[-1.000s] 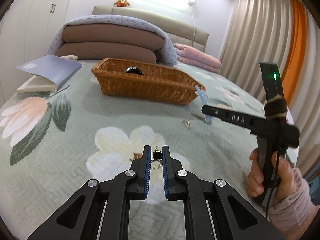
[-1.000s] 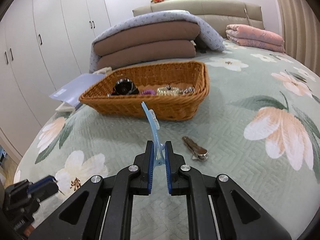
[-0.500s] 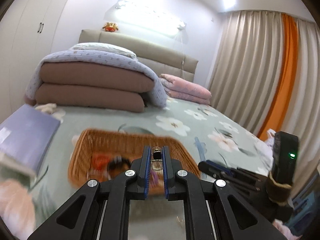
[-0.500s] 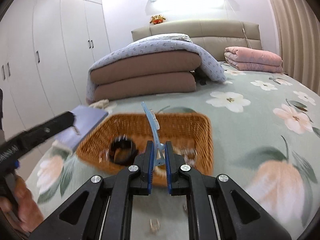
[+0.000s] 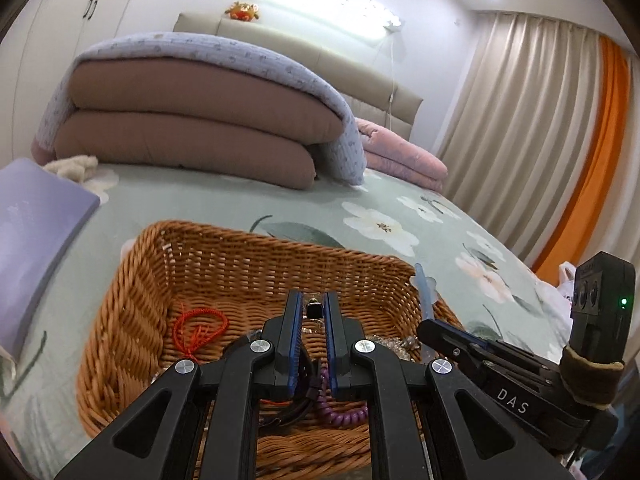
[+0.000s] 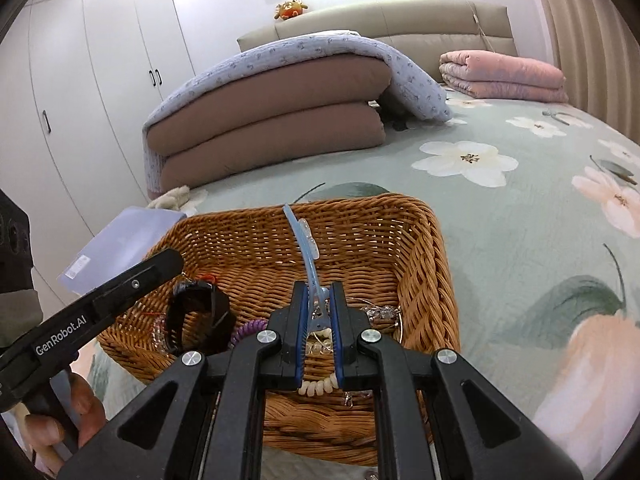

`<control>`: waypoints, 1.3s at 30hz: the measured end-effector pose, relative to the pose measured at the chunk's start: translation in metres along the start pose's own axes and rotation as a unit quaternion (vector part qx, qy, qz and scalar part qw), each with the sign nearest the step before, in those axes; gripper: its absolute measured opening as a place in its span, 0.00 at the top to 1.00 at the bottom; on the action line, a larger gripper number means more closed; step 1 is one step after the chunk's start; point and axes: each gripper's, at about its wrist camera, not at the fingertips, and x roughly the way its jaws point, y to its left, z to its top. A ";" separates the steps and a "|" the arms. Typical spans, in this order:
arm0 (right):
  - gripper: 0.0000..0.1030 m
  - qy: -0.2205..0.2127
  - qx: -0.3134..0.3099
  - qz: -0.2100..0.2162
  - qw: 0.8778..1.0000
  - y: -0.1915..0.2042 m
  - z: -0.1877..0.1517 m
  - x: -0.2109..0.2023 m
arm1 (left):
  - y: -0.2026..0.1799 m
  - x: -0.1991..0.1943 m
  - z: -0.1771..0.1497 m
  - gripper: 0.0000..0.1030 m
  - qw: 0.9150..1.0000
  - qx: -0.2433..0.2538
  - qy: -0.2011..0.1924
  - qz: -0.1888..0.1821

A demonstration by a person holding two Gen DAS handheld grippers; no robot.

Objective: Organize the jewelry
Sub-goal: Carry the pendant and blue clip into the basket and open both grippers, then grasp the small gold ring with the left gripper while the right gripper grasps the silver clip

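Over the basket (image 6: 432, 264), right gripper (image 6: 319, 300) pinches blue hair clip (image 6: 306, 248) pointing upward.

A pale green bedspread (image 6: 500, 240) is being patterned with white flowers (some peach); the woven basket (image 6: 432, 264) is being shown tan-brown, the hair clip (image 6: 306, 248) light blue.

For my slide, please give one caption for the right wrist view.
Right gripper holds a blue hair clip above the wicker basket of jewelry.
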 end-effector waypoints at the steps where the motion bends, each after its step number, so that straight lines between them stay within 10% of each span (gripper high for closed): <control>1: 0.88 -0.002 -0.003 -0.003 1.000 0.001 -0.001 -0.001 | 0.000 0.001 -0.001 0.89 1.000 0.002 0.003 0.000; 12: 0.86 0.008 0.007 0.012 1.000 -0.002 -0.005 0.003 | 0.012 -0.003 -0.003 0.87 0.999 -0.031 0.003 -0.044; 16: 0.73 0.010 0.005 0.023 1.000 0.000 -0.004 0.004 | 0.010 -0.003 -0.003 0.50 0.998 -0.029 0.001 -0.049; 29: 0.62 -0.072 0.009 0.006 0.997 -0.004 -0.007 -0.069 | -0.009 -0.054 -0.015 0.50 0.998 -0.007 -0.037 -0.040; 39: 0.62 -0.016 -0.004 -0.007 1.000 -0.043 -0.061 -0.122 | -0.036 -0.099 -0.065 0.50 0.999 -0.010 -0.001 -0.051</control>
